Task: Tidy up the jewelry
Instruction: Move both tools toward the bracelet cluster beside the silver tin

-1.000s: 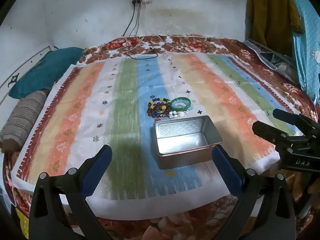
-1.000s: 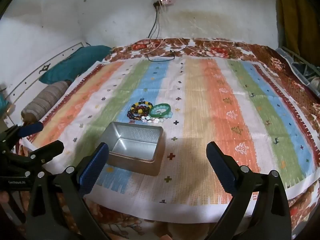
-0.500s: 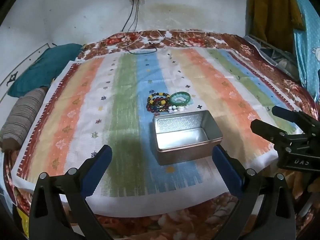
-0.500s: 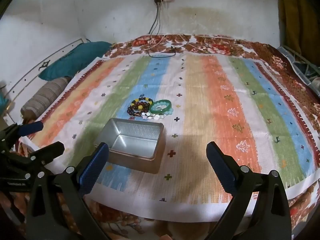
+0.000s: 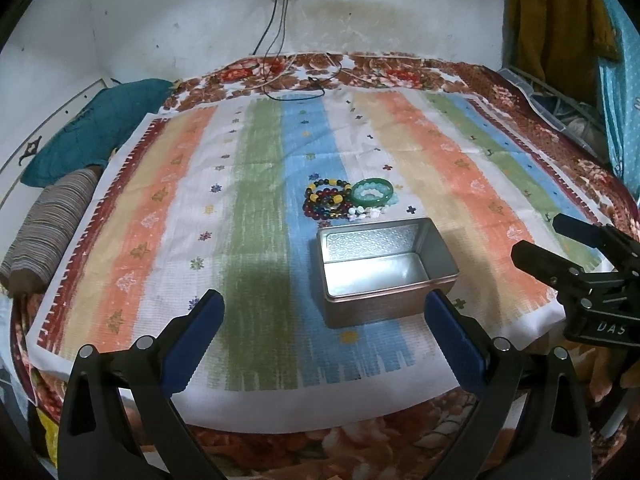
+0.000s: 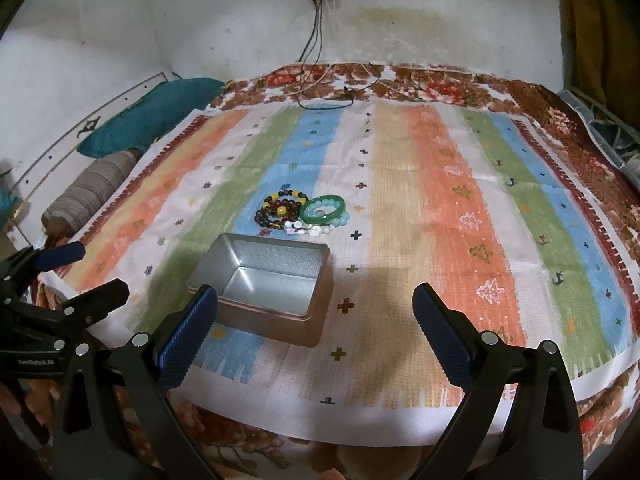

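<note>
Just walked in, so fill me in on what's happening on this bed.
A person holds two grippers, the left gripper and right gripper, both open and empty above the near edge of the striped cloth. An empty metal tin sits open. The bracelets lie piled just behind it, untouched.

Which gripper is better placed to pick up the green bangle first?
Probably right gripper: open, with bare cloth leading to the green bangle. The left gripper, also open, has the tin straight ahead.
</note>
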`<state>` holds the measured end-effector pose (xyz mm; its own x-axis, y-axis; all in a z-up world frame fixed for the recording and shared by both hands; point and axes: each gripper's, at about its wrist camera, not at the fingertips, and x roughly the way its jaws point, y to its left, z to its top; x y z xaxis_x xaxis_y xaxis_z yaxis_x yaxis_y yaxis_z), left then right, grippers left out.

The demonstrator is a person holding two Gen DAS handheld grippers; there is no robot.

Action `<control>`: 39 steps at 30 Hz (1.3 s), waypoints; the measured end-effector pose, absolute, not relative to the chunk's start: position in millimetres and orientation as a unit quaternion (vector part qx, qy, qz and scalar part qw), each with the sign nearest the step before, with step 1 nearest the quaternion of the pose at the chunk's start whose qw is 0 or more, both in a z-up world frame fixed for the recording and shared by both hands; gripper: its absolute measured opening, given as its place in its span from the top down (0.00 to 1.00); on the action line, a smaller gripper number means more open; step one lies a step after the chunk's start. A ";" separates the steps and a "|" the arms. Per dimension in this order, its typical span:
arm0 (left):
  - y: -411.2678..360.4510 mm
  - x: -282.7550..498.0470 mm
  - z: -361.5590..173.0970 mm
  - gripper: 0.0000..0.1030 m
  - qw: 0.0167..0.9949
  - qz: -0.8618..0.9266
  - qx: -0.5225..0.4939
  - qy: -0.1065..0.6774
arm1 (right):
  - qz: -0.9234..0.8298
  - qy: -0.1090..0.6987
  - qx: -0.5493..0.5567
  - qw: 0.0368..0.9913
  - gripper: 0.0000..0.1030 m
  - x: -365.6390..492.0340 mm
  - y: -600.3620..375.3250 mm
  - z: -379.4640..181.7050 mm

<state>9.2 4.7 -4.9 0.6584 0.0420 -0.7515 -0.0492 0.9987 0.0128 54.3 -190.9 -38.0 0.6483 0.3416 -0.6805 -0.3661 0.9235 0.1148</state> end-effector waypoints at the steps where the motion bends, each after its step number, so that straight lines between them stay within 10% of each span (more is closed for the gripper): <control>1: 4.6 9.3 -4.9 0.05 0.911 0.025 -0.004 0.412 | 0.195 0.371 -0.016 0.908 0.04 54.8 -190.7 -37.7; 39: 12.8 45.1 9.0 0.05 0.914 0.050 0.015 0.401 | 0.185 0.374 -0.052 0.907 0.04 97.5 -174.0 -30.4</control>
